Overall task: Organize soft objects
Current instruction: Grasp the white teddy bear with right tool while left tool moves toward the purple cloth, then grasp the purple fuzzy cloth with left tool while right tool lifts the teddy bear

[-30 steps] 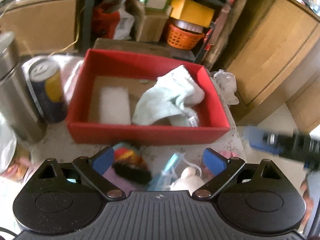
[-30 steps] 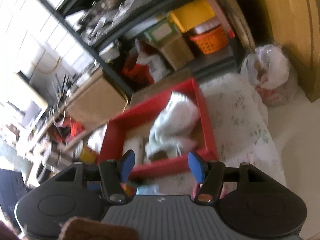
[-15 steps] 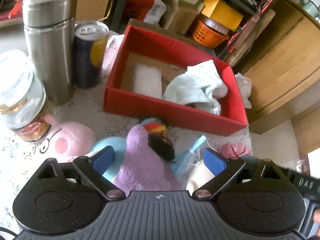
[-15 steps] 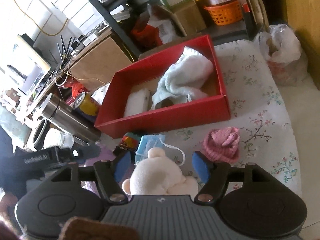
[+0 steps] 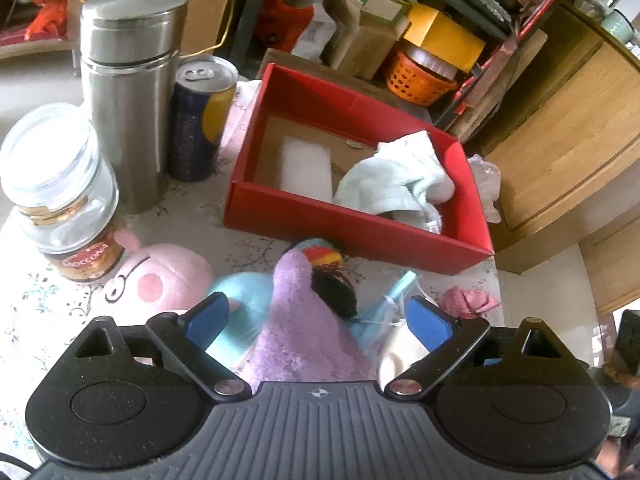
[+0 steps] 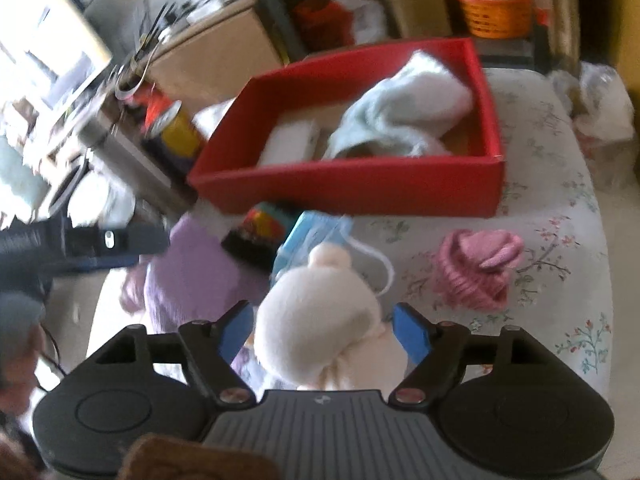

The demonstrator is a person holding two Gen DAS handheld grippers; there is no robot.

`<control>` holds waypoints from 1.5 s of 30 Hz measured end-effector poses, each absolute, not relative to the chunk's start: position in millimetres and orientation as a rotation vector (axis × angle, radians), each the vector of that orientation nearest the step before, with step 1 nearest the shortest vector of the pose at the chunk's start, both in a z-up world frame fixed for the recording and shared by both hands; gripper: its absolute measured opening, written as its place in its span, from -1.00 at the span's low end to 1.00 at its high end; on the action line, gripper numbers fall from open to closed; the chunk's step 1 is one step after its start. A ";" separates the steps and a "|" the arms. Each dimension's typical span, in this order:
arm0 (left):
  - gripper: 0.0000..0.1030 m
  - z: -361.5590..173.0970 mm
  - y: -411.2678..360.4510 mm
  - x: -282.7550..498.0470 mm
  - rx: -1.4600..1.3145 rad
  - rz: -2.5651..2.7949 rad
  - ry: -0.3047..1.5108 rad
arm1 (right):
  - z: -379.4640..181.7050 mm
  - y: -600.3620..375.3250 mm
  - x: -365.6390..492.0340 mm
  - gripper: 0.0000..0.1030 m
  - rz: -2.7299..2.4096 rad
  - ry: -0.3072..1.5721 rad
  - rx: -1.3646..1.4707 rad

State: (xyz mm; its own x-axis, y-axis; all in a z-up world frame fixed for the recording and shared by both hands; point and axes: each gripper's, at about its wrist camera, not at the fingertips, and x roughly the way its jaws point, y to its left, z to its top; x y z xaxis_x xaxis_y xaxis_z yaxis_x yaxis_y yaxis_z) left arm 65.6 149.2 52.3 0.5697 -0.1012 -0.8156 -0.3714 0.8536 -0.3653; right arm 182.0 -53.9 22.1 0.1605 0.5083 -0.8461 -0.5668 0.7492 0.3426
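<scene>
Cluttered shelves and cardboard boxes rise behind a table [image 5: 48, 292] covered in a floral cloth. Toward its far edge sits a red box [image 5: 352, 224] holding a pale towel [image 5: 396, 188] and a white foam block [image 5: 306, 164].

Only the left wrist view shows the table's left side sharply: a steel flask [image 5: 132, 92], a drink can [image 5: 200, 120], a Moccona jar [image 5: 64, 196] and a pink pig plush [image 5: 160, 276]. There the left gripper [image 5: 318, 320] is spread wide, a purple plush [image 5: 312, 340] lying between its blue pads without clear contact, a blue face mask [image 5: 390, 300] just beyond.

The right wrist view is blurred, but alone gives the right edge, where a pink knitted hat [image 6: 478, 266] lies apart from the box. The right gripper [image 6: 324, 330] also stands open, a cream plush [image 6: 320, 316] filling the gap between its fingers; whether the pads touch it, I cannot tell. Both plushes lie near the table's near edge, outside the box.
</scene>
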 end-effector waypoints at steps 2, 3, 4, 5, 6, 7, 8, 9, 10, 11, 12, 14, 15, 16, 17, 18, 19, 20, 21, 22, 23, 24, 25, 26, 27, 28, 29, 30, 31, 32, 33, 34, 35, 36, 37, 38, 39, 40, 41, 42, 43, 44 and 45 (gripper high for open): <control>0.79 52.0 146.5 67.3 -0.539 0.164 0.968 | 16.8 -49.1 178.2 0.05 0.778 1.188 -0.078; 0.79 51.9 145.7 67.9 -0.540 0.162 0.968 | 14.0 -46.4 177.5 0.06 0.779 1.190 -0.087; 0.79 51.9 145.2 68.6 -0.540 0.156 0.969 | 10.5 -44.3 177.3 0.06 0.776 1.194 -0.094; 0.79 52.2 145.0 68.8 -0.540 0.152 0.970 | 6.8 -43.5 177.3 0.06 0.771 1.201 -0.098; 0.79 52.4 144.2 69.0 -0.540 0.150 0.971 | 2.6 -42.6 177.5 0.06 0.766 1.204 -0.099; 0.79 52.6 143.4 69.3 -0.537 0.145 0.971 | -0.7 -42.2 177.5 0.05 0.763 1.203 -0.103; 0.79 52.8 142.6 69.5 -0.534 0.140 0.973 | -2.8 -41.1 177.8 0.02 0.763 1.201 -0.111; 0.79 52.9 141.5 69.8 -0.531 0.136 0.973 | -3.6 -41.2 177.5 -0.07 0.768 1.201 -0.120; 0.79 52.9 140.9 70.2 -0.528 0.133 0.975 | -3.0 -42.5 177.3 -0.14 0.772 1.203 -0.122; 0.79 52.5 140.9 70.5 -0.526 0.131 0.978 | -1.3 -44.2 177.4 -0.17 0.776 1.207 -0.115; 0.79 52.0 140.5 70.8 -0.525 0.131 0.981 | 0.0 -47.3 177.6 -0.21 0.778 1.211 -0.102; 0.79 51.0 139.5 71.5 -0.528 0.127 0.990 | 2.6 -55.2 177.5 -0.26 0.778 1.222 -0.066; 0.79 50.4 137.7 71.8 -0.527 0.120 0.995 | 4.1 -60.2 177.1 -0.27 0.779 1.230 -0.044; 0.79 49.9 135.9 71.9 -0.525 0.116 0.999 | 6.0 -64.6 176.4 -0.27 0.779 1.234 -0.023; 0.79 49.2 133.8 72.1 -0.518 0.112 1.004 | 9.1 -70.0 176.1 -0.27 0.779 1.234 0.002; 0.79 48.3 131.6 72.6 -0.510 0.107 1.009 | 14.1 -75.2 175.4 -0.27 0.779 1.231 0.031; 0.79 46.5 129.6 73.0 -0.498 0.103 1.015 | 19.0 -80.9 175.3 -0.27 0.780 1.225 0.063; 0.80 43.6 127.7 73.7 -0.483 0.107 1.026 | 24.9 -87.0 174.9 -0.27 0.783 1.219 0.102; 0.80 39.8 126.8 74.8 -0.472 0.116 1.040 | 30.2 -92.1 174.7 -0.27 0.786 1.213 0.132; 0.80 35.8 126.3 75.3 -0.473 0.120 1.049 | 36.4 -98.4 173.8 -0.27 0.787 1.203 0.164; 0.83 34.2 125.7 74.9 -0.492 0.102 1.044 | 42.5 -103.2 173.4 -0.27 0.787 1.192 0.187; 0.83 33.9 125.4 74.2 -0.527 0.066 1.041 | 47.9 -106.2 174.2 -0.27 0.788 1.184 0.207; 0.81 33.3 125.6 73.3 -0.571 0.027 1.039 | 52.3 -111.2 174.6 -0.27 0.788 1.177 0.233; 0.80 31.7 126.3 71.5 -0.629 -0.011 1.037 | 55.4 -114.1 176.0 -0.26 0.786 1.172 0.250; 0.79 29.4 126.7 69.4 -0.678 -0.035 1.039 | 58.6 -118.0 177.5 -0.26 0.781 1.164 0.265; 0.77 27.1 125.8 67.3 -0.715 -0.060 1.044 | 60.6 -120.8 179.2 -0.26 0.774 1.157 0.273; 0.76 25.2 122.4 65.5 -0.723 -0.082 1.053 | 62.0 -124.1 181.9 -0.26 0.761 1.150 0.284; 0.76 23.7 118.0 64.1 -0.709 -0.086 1.062 | 62.7 -126.7 184.4 -0.26 0.753 1.147 0.294; 0.76 20.9 112.8 63.3 -0.682 -0.070 1.076 | 63.1 -129.1 187.0 -0.26 0.742 1.146 0.303; 0.76 16.2 107.4 64.3 -0.655 -0.053 1.097 | 63.6 -131.9 189.6 -0.26 0.729 1.144 0.312; 0.76 11.4 102.0 66.3 -0.629 -0.040 1.121 | 64.2 -134.6 191.3 -0.26 0.722 1.141 0.319; 0.72 7.5 97.0 69.0 -0.604 -0.022 1.142 | 64.7 -135.8 192.2 -0.26 0.718 1.140 0.325; 0.71 7.2 94.5 71.3 -0.585 -0.007 1.147 | 65.5 -137.1 192.4 -0.26 0.716 1.138 0.330; 0.72 8.9 92.6 73.4 -0.575 -0.006 1.136 | 66.4 -137.8 192.3 -0.26 0.718 1.135 0.332; 0.74 11.8 91.8 75.5 -0.569 -0.008 1.123 | 67.1 -137.6 192.1 -0.25 0.723 1.132 0.330; 0.77 13.4 91.6 77.8 -0.567 -0.006 1.114 | 67.6 -138.5 191.9 -0.25 0.727 1.130 0.328; 0.77 12.3 91.6 80.3 -0.570 -0.003 1.114 | 66.9 -139.3 192.4 -0.25 0.728 1.131 0.328; 0.76 8.0 90.9 83.4 -0.583 -0.001 1.126 | 66.2 -140.7 192.5 -0.25 0.728 1.134 0.329; 0.68 3.1 91.3 84.9 -0.601 -0.003 1.140 | 65.1 -140.7 193.5 -0.25 0.724 1.137 0.332; 0.61 -2.3 88.9 86.2 -0.620 -0.002 1.152 | 64.3 -141.3 194.3 -0.25 0.721 1.141 0.336; 0.43 -6.9 87.7 87.3 -0.634 -0.005 1.161 | 64.2 -142.0 194.5 -0.25 0.719 1.144 0.339; 0.24 -11.6 86.5 88.5 -0.634 -0.009 1.168 | 64.3 -142.4 194.9 -0.25 0.719 1.147 0.343; 0.16 -14.3 84.6 89.7 -0.619 -0.003 1.174 | 64.2 -142.5 195.2 -0.25 0.721 1.147 0.345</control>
State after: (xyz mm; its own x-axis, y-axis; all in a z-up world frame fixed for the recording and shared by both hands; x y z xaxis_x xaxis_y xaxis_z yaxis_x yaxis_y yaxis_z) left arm 89.7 84.6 -14.3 0.4060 -0.3152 -0.8578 -0.3113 0.8348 -0.4541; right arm 195.2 -142.5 64.2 0.2223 0.6759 -0.7026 -0.3404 0.7291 0.5937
